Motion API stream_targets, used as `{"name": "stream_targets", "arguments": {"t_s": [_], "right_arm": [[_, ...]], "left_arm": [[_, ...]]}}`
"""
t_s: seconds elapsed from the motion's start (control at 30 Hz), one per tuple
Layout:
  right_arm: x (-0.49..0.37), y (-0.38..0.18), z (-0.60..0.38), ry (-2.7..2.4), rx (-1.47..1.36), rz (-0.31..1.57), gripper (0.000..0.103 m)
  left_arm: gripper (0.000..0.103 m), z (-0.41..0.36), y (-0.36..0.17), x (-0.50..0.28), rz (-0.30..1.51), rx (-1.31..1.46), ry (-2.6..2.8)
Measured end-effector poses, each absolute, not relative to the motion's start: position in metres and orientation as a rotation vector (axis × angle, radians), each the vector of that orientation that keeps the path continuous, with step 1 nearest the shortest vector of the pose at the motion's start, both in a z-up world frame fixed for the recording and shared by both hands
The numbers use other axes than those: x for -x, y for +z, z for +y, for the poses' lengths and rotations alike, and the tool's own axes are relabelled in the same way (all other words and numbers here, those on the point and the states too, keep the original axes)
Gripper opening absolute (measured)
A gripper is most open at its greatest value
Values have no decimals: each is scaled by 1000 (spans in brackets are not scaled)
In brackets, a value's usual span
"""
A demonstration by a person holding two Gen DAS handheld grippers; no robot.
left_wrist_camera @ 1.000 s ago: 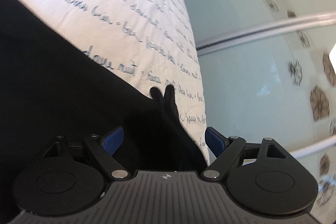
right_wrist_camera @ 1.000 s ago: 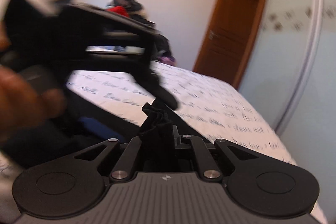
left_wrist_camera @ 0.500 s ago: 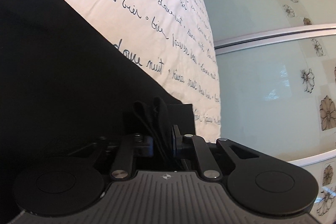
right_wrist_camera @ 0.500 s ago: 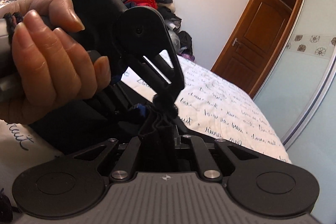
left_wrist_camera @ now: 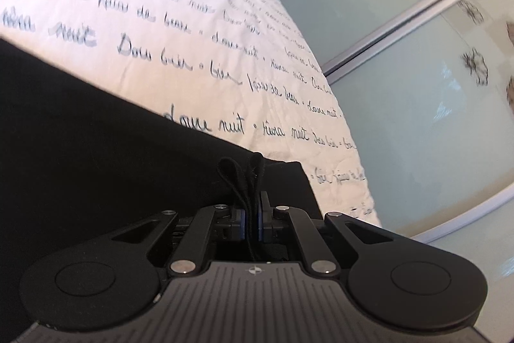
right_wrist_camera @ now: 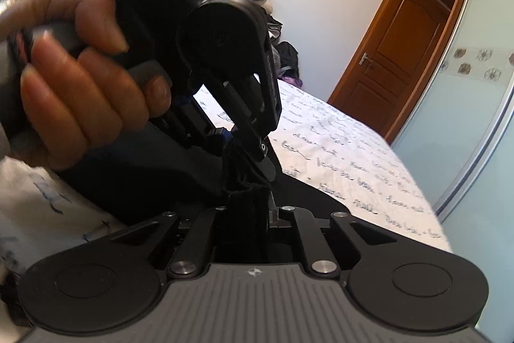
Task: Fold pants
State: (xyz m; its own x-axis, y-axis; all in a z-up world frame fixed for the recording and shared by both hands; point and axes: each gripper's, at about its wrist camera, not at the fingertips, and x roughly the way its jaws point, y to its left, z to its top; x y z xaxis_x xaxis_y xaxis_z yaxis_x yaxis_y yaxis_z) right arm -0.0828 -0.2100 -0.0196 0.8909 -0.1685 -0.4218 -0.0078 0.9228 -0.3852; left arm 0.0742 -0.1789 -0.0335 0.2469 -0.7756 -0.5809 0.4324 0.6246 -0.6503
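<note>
Left wrist view: my left tool (left_wrist_camera: 252,219) has just closed, its blue pads clamped on a bunched edge of the black fabric pants (left_wrist_camera: 96,150), which lie spread over the white bed cover with handwritten script (left_wrist_camera: 180,31). My right tool (right_wrist_camera: 253,214) is likewise pinched tight on a gathered fold of the same pants (right_wrist_camera: 247,195). In the right wrist view my left hand (right_wrist_camera: 83,79) wraps the other tool's handle, angled downward, its tip just beside my right tool's.
</note>
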Motion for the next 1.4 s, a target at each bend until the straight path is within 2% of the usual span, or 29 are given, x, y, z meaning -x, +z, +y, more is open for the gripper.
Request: {"name": "stream_targets", "arguments": {"t_s": [0.37, 0.77, 1.23, 1.4], "right_arm": [[58, -15, -178, 43, 369, 433, 8], [26, -13, -159, 146, 353, 458, 8], [6, -13, -171, 236, 357, 478, 8], [15, -15, -177, 257, 352, 506, 8]], "left_arm": [[11, -141, -5, -57, 762, 109, -765], [11, -100, -6, -73, 715, 39, -692], [11, -65, -16, -95, 743, 55, -633], [15, -61, -24, -102, 779, 63, -612]]}}
